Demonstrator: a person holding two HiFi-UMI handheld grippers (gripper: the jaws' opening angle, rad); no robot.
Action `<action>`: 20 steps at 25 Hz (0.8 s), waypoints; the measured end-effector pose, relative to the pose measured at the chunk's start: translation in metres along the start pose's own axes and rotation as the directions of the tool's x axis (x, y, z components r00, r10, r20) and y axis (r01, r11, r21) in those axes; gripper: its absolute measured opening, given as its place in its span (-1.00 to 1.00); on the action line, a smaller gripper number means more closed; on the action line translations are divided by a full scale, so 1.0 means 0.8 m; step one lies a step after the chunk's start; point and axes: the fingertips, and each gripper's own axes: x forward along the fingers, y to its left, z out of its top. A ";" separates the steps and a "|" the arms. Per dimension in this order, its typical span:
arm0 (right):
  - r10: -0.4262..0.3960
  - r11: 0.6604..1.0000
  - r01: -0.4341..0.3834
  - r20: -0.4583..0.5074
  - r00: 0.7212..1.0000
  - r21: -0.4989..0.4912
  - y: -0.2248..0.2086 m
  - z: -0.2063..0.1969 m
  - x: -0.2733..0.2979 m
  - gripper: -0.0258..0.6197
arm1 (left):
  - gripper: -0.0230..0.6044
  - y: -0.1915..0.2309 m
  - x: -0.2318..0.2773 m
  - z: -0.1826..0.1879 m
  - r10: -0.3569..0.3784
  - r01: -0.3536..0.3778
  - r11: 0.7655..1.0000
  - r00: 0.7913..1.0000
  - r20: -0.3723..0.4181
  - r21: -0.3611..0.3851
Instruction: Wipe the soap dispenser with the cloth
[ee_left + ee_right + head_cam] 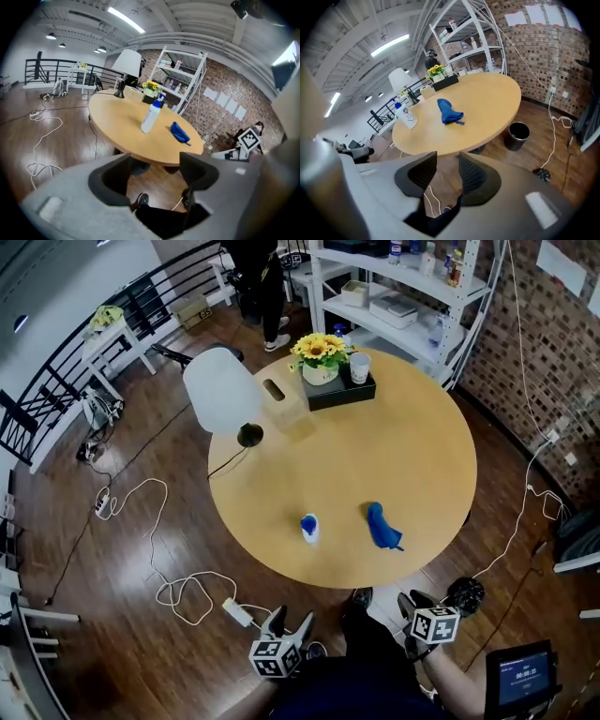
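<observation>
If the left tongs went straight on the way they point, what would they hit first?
Probably the near rim of the table, ahead of the open left tongs; the soap dispenser stands beyond it. Depth is unclear: they might pass underneath.

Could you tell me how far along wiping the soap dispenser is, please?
Nothing visibly done: the blue cloth lies crumpled on the table, apart from the upright soap dispenser. In hand: nothing; the left gripper and right gripper are open, empty, short of the table. Seemingly left: pick up the cloth and wipe the dispenser.
</observation>
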 end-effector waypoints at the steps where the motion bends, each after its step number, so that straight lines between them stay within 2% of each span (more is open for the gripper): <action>1: 0.024 0.999 -0.025 0.024 0.999 0.035 0.014 -0.012 -0.012 -0.49 | 0.11 0.004 -0.014 -0.008 -0.007 0.007 1.000 1.000 0.008 0.000; 3: 0.092 0.990 -0.102 0.099 0.991 0.096 0.052 -0.026 -0.035 -0.56 | 0.07 0.011 -0.042 -0.017 -0.027 0.027 1.000 0.999 0.026 -0.001; 4: 0.125 0.983 -0.142 0.142 0.982 0.114 0.074 -0.029 -0.047 -0.66 | 0.03 0.012 -0.056 -0.019 -0.041 0.041 0.999 0.999 0.035 -0.004; 7: 0.200 0.968 -0.227 0.214 0.956 0.107 0.138 -0.043 -0.080 -0.79 | -0.07 0.008 -0.100 -0.019 -0.090 0.091 0.996 0.994 0.065 -0.011; 12: 0.282 0.957 -0.290 0.233 0.931 0.002 0.207 -0.060 -0.122 -0.79 | -0.11 -0.021 -0.146 -0.027 -0.181 0.177 0.983 0.978 0.108 0.045; 16: 0.315 0.949 -0.297 0.246 0.917 -0.108 0.225 -0.051 -0.142 -0.81 | -0.12 -0.063 -0.158 -0.022 -0.250 0.239 0.965 0.961 0.115 0.107; 20: 0.358 0.930 -0.323 0.225 0.906 -0.177 0.233 -0.049 -0.149 -0.81 | -0.15 -0.100 -0.161 -0.015 -0.265 0.253 0.962 0.955 0.136 0.099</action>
